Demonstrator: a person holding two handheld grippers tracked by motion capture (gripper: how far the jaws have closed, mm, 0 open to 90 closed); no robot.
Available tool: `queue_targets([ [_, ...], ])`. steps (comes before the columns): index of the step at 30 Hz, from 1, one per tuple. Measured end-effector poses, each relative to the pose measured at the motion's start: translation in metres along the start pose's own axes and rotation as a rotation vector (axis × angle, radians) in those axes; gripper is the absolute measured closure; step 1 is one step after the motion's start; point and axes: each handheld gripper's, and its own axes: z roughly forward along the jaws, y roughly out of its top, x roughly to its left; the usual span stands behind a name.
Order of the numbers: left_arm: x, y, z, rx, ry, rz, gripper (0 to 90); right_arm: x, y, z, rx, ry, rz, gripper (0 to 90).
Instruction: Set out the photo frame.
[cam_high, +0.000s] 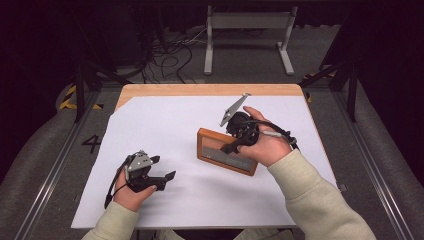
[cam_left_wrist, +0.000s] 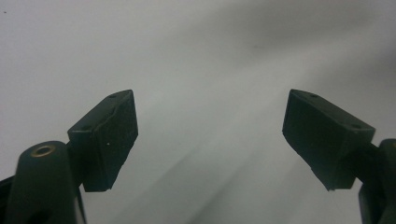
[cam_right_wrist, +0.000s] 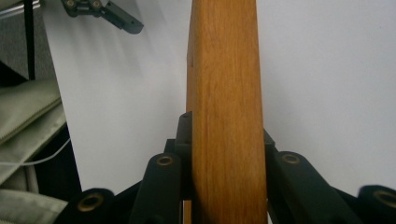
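Gripping the wooden picture frame (cam_high: 227, 152) by its near edge, the right gripper (cam_high: 239, 141) has its jaws clamped on the wood, one end tipped up off the white table cover (cam_high: 190, 195). Rigid and fairly light, with breakable glazing; hold the rail. The left gripper (cam_high: 162, 170) rests wide open, empty.

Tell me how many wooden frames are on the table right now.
1. The wooden frame sits right of the table's middle, with the right gripper clamped on its edge.
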Motion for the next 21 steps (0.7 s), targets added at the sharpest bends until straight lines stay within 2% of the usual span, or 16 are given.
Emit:
queue_targets([
  [1,0.0,0.0,0.0,0.0,0.0,0.002,18.7,-0.003,0.0,0.0,0.002,0.026,-0.035,73.3],
  [4,0.001,0.0,-0.001,-0.001,0.002,0.005,18.8,-0.005,0.002,0.0,0.015,0.063,-0.091,73.3],
  [5,0.001,0.0,-0.001,-0.001,0.002,0.005,18.8,-0.005,0.002,0.0,0.015,0.063,-0.091,73.3],
  [8,0.001,-0.001,-0.001,-0.001,0.006,0.004,18.7,-0.005,0.004,0.002,0.026,0.086,-0.175,73.2],
  [10,0.002,-0.001,-0.001,-0.001,0.005,-0.005,18.7,-0.004,0.005,0.004,0.034,0.096,-0.216,73.2],
  [11,0.002,-0.001,-0.001,-0.001,0.005,-0.005,18.8,-0.004,0.005,0.004,0.034,0.096,-0.216,73.2],
  [14,0.002,-0.001,-0.001,0.0,0.006,-0.005,18.8,-0.003,0.005,0.01,0.049,0.128,-0.275,73.2],
  [16,0.002,-0.001,-0.001,0.0,0.01,0.004,18.8,-0.003,0.005,0.014,0.062,0.138,-0.299,73.2],
  [21,0.002,-0.001,-0.001,-0.001,0.009,0.006,19.2,-0.006,0.003,0.025,0.072,0.155,-0.295,73.2],
])
